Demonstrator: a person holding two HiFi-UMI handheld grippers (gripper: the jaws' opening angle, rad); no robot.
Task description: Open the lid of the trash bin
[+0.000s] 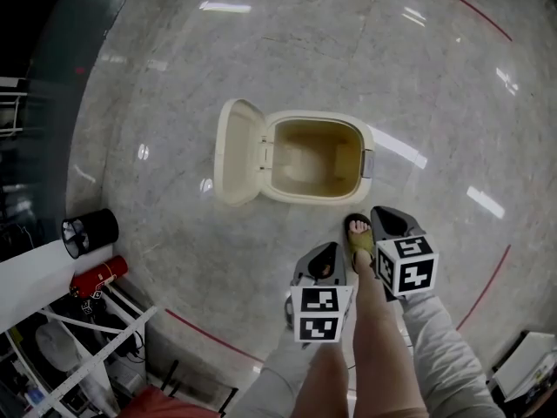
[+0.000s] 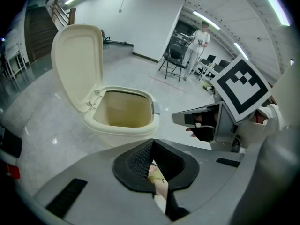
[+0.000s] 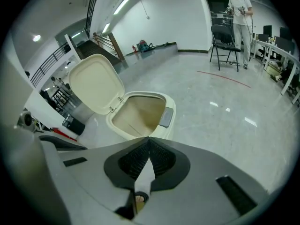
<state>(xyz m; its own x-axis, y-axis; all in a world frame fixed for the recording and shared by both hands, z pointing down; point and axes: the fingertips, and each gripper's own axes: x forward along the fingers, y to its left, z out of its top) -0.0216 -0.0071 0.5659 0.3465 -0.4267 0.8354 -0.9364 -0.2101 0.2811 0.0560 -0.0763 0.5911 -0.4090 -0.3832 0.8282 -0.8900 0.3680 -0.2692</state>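
A cream trash bin (image 1: pixel 315 158) stands on the grey floor with its inside empty. Its lid (image 1: pixel 237 151) is swung up and back on the hinge at the bin's left. The bin (image 2: pixel 125 114) and raised lid (image 2: pixel 78 64) show ahead in the left gripper view, and the bin (image 3: pixel 140 115) and lid (image 3: pixel 93 83) in the right gripper view. My left gripper (image 1: pixel 324 251) hangs shut and empty a little in front of the bin. Closer to the bin's grey pedal (image 1: pixel 368 164), my right gripper (image 1: pixel 384 213) is also shut and empty. Neither touches the bin.
My sandalled foot (image 1: pixel 359 238) stands between the grippers. A black cylinder (image 1: pixel 90 231), a red cylinder (image 1: pixel 98 276) and a white frame (image 1: pixel 96 342) crowd the lower left. A red line (image 1: pixel 204 335) curves across the floor. Far off, a person (image 3: pixel 240 13) stands by a chair (image 3: pixel 222 40).
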